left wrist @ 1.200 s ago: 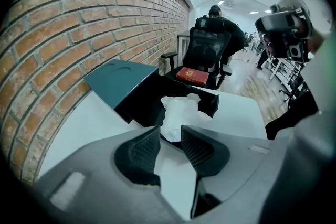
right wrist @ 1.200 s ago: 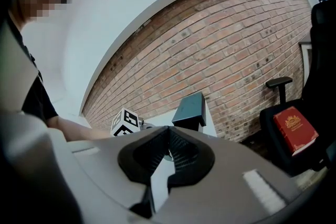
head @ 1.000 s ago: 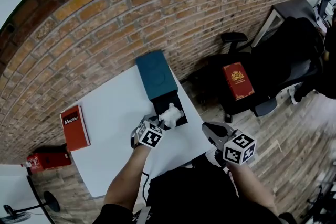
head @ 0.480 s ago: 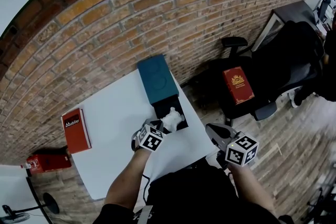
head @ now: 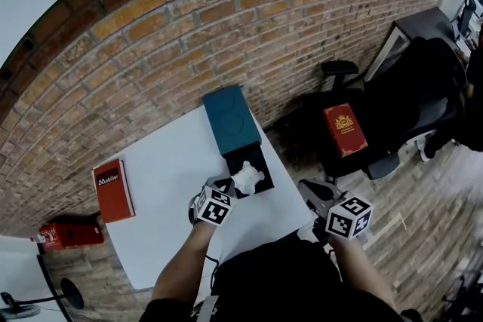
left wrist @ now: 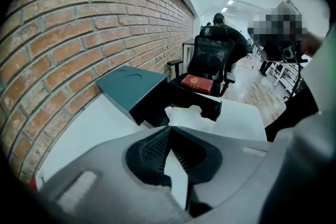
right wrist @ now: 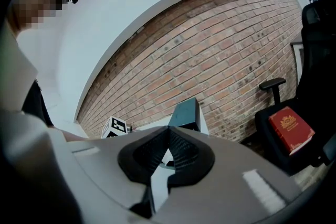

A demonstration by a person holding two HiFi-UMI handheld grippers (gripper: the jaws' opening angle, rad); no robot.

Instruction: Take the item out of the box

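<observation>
A black box [head: 256, 162] stands open on the white table [head: 166, 185], its teal lid [head: 230, 119] tipped back toward the brick wall. A crumpled white item [head: 249, 177] lies in the box. My left gripper [head: 226, 185] sits at the item's near edge, and its jaws are shut on that edge. The left gripper view has the jaws [left wrist: 168, 128] meeting just under the white item [left wrist: 189, 114], with the lid [left wrist: 131, 86] behind it. Off the table's right edge, my right gripper [head: 306, 187] hangs shut and empty, aimed toward the lid [right wrist: 185, 113].
A red book [head: 113, 190] lies on the table's left part. Another red book [head: 345, 130] rests on a black office chair [head: 377, 124] to the right of the table. The brick wall runs close behind the box. A red object [head: 68, 234] sits on the floor at left.
The left gripper's jaws have closed at the near edge of the white item. Both hands have stayed in about the same place, and the box has not moved.
</observation>
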